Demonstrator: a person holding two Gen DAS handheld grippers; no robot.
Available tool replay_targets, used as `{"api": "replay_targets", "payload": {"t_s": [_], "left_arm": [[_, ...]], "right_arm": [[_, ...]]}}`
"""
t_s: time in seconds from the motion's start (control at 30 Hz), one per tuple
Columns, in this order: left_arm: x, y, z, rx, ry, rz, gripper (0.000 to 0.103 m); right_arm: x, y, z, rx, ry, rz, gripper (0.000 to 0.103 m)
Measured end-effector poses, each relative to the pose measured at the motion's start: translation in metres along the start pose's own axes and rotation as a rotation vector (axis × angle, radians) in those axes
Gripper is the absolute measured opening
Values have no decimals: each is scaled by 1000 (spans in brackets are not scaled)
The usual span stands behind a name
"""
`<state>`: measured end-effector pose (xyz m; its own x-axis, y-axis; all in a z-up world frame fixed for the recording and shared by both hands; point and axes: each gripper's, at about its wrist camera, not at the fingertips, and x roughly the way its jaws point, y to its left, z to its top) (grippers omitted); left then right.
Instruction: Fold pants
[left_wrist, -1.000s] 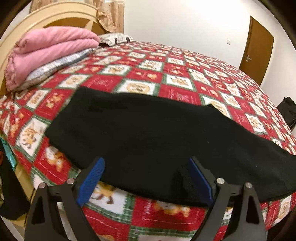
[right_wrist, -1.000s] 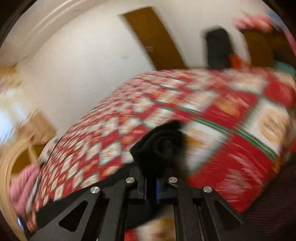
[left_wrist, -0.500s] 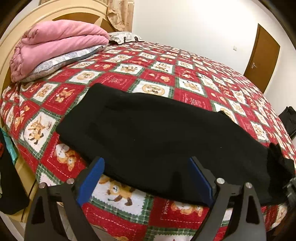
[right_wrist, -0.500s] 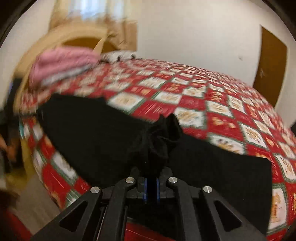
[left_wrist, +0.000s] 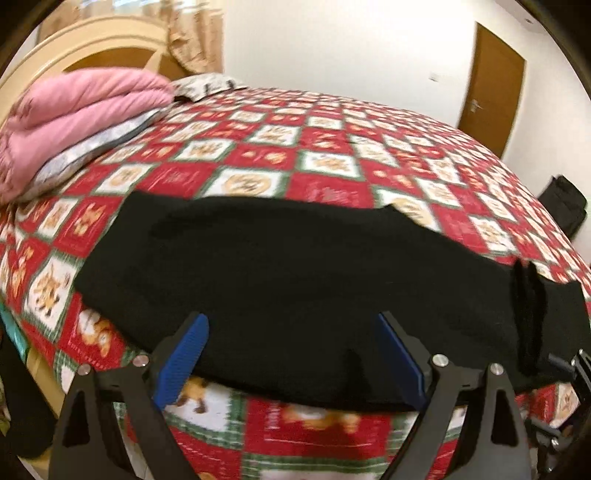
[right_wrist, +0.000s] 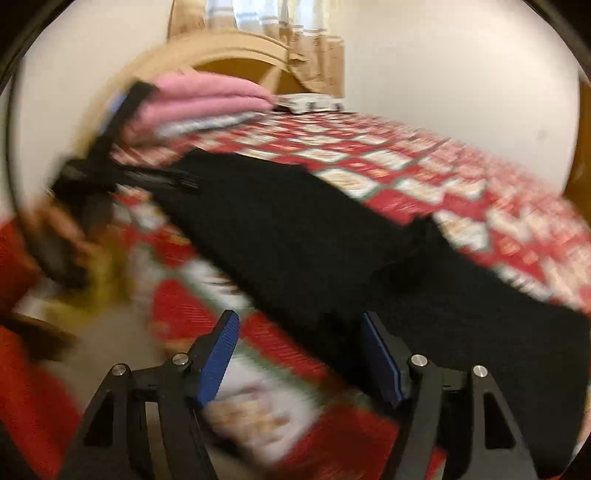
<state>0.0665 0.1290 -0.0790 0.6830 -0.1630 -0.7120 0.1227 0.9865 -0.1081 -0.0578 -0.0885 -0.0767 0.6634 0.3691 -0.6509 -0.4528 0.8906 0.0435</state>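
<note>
Black pants (left_wrist: 295, 273) lie folded lengthwise across the red patchwork bedspread (left_wrist: 332, 155), near its front edge. A bunched end of the cloth stands up at the right (left_wrist: 524, 295). My left gripper (left_wrist: 291, 354) is open and empty, just above the pants' near edge. My right gripper (right_wrist: 299, 350) is open and empty over the pants (right_wrist: 332, 240) and the bed's front edge; this view is blurred. The left gripper (right_wrist: 125, 155) shows in the right wrist view at the far left.
A folded pink quilt (left_wrist: 74, 110) on a grey pillow lies by the wooden headboard (left_wrist: 92, 48). A brown door (left_wrist: 491, 92) is at the back right. A black bag (left_wrist: 561, 203) stands on the floor beyond the bed.
My right gripper has let go of the bunched pants end and opened, swinging left. The pants end now rests on the folded leg. My left gripper stayed open.
</note>
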Motion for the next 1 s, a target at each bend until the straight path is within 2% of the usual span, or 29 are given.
{"api": "replay_targets", "payload": {"t_s": [0.07,0.1,0.13,0.17,0.23,0.3,0.33,0.47,0.53,0.57,0.6,0.67,0.7,0.73,0.87,0.93,1.0], "left_arm": [[-5,-16,4,46,-16,-39,94],[-8,-25,6,75,-26,-64,94],[-12,-38,9,114,-40,-92,94],[-17,-52,12,156,-59,-123,94],[-25,-80,18,225,-87,-186,94],[-34,-110,23,288,-115,-254,94],[-36,-128,24,309,-126,-281,94],[-23,-180,26,326,-59,-361,94],[-9,-197,22,328,-38,-347,94],[1,-202,19,326,-13,-317,93],[9,-202,15,315,7,-283,93],[30,-192,5,245,81,-171,93],[39,-182,0,194,120,-157,94],[33,-174,-3,154,75,-185,94],[19,-180,-16,233,53,-136,95],[14,-177,-20,239,53,-143,95],[14,-175,-19,246,58,-159,95]], "right_arm": [[-18,-11,1,59,-18,70,69],[-30,-23,3,97,-39,76,63],[-49,-42,5,147,-80,39,56],[-58,-54,6,173,-97,2,39],[-81,-91,7,258,-122,-154,20],[-97,-132,5,371,-140,-270,16],[-99,-147,4,418,-141,-294,16],[-73,-181,4,462,-73,-384,16],[-47,-194,-1,487,35,-421,16],[-33,-201,-5,508,92,-421,16],[-26,-207,-8,512,109,-415,16],[-21,-213,-3,485,96,-423,16],[-19,-216,0,493,98,-420,16],[-17,-221,2,512,93,-408,16],[-12,-237,2,552,73,-343,16],[-32,-238,0,602,-10,-295,16],[-62,-221,0,557,-104,-331,16]]}}
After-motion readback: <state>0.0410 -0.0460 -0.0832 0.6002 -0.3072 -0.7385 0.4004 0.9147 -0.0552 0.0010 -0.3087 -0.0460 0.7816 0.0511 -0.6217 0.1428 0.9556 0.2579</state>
